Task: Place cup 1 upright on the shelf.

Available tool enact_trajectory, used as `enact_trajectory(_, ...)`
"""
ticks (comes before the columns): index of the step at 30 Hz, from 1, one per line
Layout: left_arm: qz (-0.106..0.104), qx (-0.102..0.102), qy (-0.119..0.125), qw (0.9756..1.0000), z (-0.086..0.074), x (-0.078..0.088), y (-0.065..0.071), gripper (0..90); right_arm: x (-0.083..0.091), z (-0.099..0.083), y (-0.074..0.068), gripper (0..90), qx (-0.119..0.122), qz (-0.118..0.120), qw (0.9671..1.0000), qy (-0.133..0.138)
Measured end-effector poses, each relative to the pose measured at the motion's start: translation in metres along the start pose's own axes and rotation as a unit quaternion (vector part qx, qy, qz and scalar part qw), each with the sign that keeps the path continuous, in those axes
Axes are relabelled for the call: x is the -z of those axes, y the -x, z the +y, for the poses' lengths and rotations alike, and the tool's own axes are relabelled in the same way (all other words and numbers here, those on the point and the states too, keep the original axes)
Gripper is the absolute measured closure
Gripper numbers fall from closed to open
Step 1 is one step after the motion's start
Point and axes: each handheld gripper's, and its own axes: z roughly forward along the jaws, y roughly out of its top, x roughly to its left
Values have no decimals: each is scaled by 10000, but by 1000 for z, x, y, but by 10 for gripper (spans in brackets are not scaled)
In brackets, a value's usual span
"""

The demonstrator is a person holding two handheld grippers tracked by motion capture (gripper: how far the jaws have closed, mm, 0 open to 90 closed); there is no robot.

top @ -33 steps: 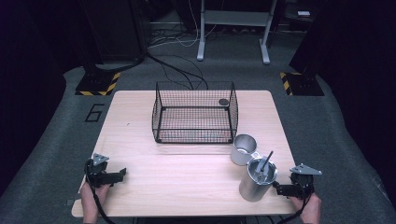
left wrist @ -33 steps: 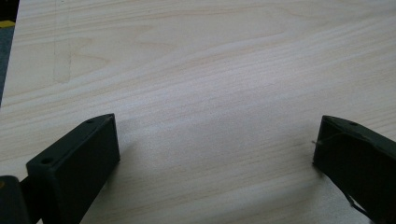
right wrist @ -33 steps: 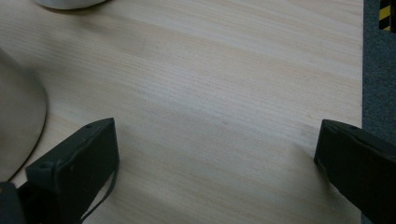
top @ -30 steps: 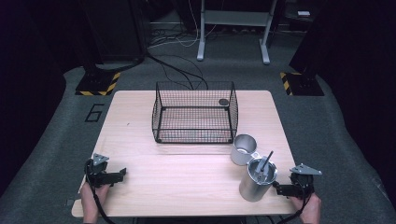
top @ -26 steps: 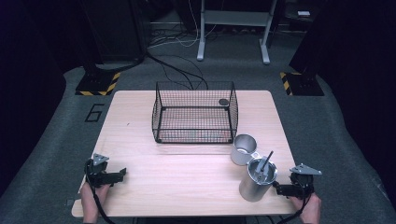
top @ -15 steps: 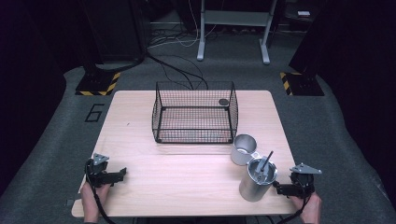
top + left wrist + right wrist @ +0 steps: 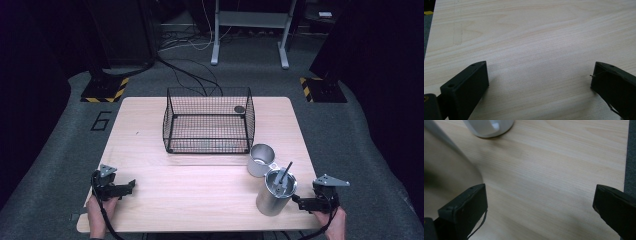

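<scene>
Both grippers, left gripper [image 7: 131, 186] and right gripper [image 7: 296, 200], stay open, unmoved.

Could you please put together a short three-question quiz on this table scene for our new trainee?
1. True or false: the right gripper grips the tall metal canister.
2. What stands between that canister and the wire basket? A) a small metal cup B) a plate C) a bottle
3. What lies between the left gripper jaws?

Key: 1 false, its jaws stand open beside it. 2 A, the cup. 3 Only bare table.
</scene>
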Motion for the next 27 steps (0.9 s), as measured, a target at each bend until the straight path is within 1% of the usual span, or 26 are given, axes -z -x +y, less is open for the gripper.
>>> enact_trajectory(2, 1, -3, -1, 10000, 0, 0, 0, 10, 5, 2, -2, 0, 105, 10, 9999, -9)
enact_trajectory(3, -1, -2, -12, 10000, 0, 0, 0, 10, 7, 3, -4, 0, 49, 23, 10000, 26)
enact_trajectory(4, -4, -3, -12, 10000, 0, 0, 0, 10, 10, 3, -4, 0, 90, 75, 9999, 33)
enact_trajectory(6, -4, -3, -11, 10000, 0, 0, 0, 10, 14, 4, -5, 0, 88, 128, 9999, 48)
enact_trajectory(7, -4, -2, -11, 10000, 0, 0, 0, 10, 18, 5, -7, 0, 24, 190, 9998, 89)
enact_trajectory(8, -4, -2, -11, 10000, 0, 0, 0, 10, 18, 5, -7, 0, 24, 190, 9998, 89)
enact_trajectory(9, -3, -3, -11, 10000, 0, 0, 0, 10, 22, 6, -10, 0, 118, 240, 9996, 102)
enact_trajectory(10, -3, -3, -11, 10000, 0, 0, 0, 10, 22, 6, -10, 0, 118, 240, 9996, 102)
enact_trajectory(12, -3, -3, -11, 10000, 0, 0, 0, 10, 27, 8, -13, 0, 138, 322, 9993, 158)
enact_trajectory(13, -2, -4, -10, 10000, 0, 0, 0, 10, 33, 10, -16, 0, 166, 395, 9989, 201)
enact_trajectory(14, -2, -4, -10, 10000, 0, 0, 0, 11, 33, 10, -16, 0, 166, 395, 9989, 201)
enact_trajectory(18, -2, -3, -10, 10000, 0, 0, 0, 11, 47, 13, -24, 0, 271, 487, 9980, 285)
enact_trajectory(19, -4, -2, -11, 10000, 0, 0, 0, 11, 54, 15, -29, 0, 337, 554, 9974, 322)
enact_trajectory(21, -7, -5, -7, 10000, 0, 0, 0, 11, 59, 17, -34, 0, 372, 621, 9966, 388)
enact_trajectory(22, -7, -5, -7, 10000, 0, 0, 0, 11, 59, 17, -34, 0, 372, 621, 9966, 388)
enact_trajectory(24, -2, 0, -9, 10000, 0, 0, 0, 11, 65, 21, -42, 0, 452, 695, 9955, 463)
enact_trajectory(26, 0, 1, -10, 10000, 0, 0, 0, 11, 66, 22, -44, 0, 478, 722, 9950, 488)
enact_trajectory(27, 0, 10, -3, 10000, 0, 0, 0, 11, 68, 23, -48, 0, 529, 843, 9938, 500)
